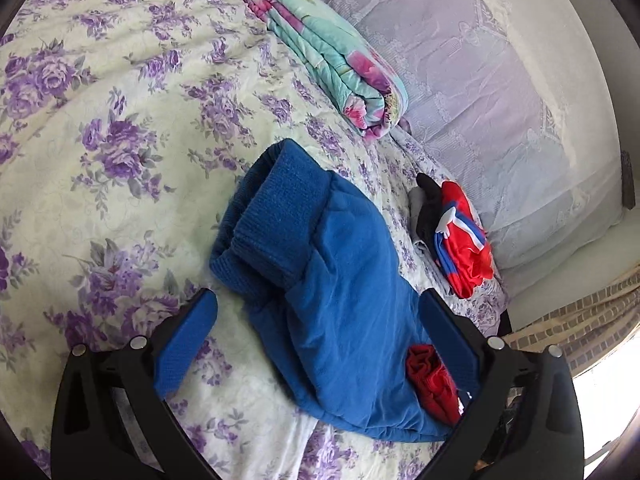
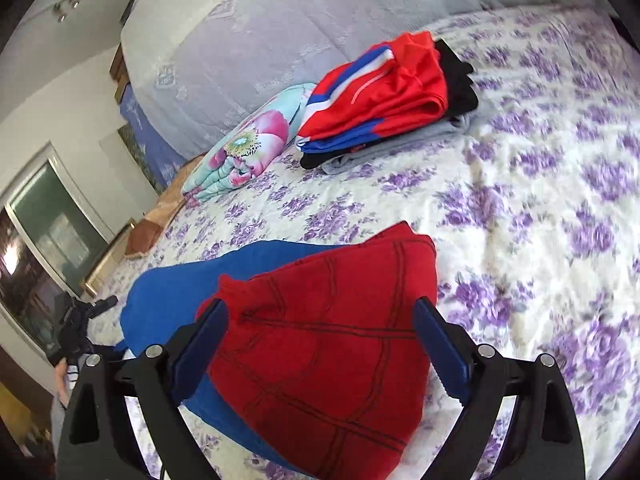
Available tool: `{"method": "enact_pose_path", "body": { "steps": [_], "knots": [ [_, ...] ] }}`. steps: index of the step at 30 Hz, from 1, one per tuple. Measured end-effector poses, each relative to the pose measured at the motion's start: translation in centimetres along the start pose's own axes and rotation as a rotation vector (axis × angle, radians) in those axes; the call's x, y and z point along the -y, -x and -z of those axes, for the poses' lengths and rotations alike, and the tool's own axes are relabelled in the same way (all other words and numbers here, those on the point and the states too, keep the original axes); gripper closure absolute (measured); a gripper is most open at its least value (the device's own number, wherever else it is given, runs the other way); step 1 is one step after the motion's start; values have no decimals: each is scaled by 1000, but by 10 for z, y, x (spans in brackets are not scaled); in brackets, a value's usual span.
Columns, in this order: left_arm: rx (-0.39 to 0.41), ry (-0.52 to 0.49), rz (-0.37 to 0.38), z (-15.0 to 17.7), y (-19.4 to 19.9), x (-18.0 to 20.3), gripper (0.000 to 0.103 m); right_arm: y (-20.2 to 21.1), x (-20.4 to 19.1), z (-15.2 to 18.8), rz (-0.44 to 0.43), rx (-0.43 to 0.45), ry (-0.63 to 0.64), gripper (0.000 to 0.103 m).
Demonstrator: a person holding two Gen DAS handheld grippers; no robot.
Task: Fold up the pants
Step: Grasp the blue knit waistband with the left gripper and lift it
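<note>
Left wrist view: pants (image 1: 336,280) on purple-flowered bedspread (image 1: 100,140).

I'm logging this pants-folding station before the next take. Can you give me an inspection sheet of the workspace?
Surface: bed with purple floral bedspread, wrinkled.
Job's things: blue pants bunched, ribbed cuffs up; their red part lies on top.
Clutter: folded clothes stack and folded floral quilt beyond the pants.
Grippers: left gripper open, straddling the blue fabric; right gripper open, straddling the red fabric.
Cables: nothing seen.
Surroundings: padded lavender headboard; window at left.
</note>
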State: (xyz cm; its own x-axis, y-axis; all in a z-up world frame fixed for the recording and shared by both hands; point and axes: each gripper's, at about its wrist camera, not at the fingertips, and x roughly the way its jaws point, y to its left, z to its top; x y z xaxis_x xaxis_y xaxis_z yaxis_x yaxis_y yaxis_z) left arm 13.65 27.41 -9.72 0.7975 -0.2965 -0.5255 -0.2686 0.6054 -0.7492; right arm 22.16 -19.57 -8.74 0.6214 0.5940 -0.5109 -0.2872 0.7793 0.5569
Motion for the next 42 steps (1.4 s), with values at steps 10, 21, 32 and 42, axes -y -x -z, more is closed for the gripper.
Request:
{"method": "enact_pose_path", "body": {
  "steps": [10, 21, 32, 42],
  "knots": [
    [41, 16, -2, -7, -13, 4, 6, -3, 12, 2, -43, 2, -66, 9],
    [52, -23, -25, -5, -4, 6, 75, -4, 13, 3, -38, -4, -72, 9],
    [159, -320, -84, 14, 25, 94, 77, -46, -37, 24, 279, -162, 284, 3],
    [194, -548, -100, 47, 20, 181, 78, 24, 27, -4, 47, 127, -132, 4]
  ]
}}
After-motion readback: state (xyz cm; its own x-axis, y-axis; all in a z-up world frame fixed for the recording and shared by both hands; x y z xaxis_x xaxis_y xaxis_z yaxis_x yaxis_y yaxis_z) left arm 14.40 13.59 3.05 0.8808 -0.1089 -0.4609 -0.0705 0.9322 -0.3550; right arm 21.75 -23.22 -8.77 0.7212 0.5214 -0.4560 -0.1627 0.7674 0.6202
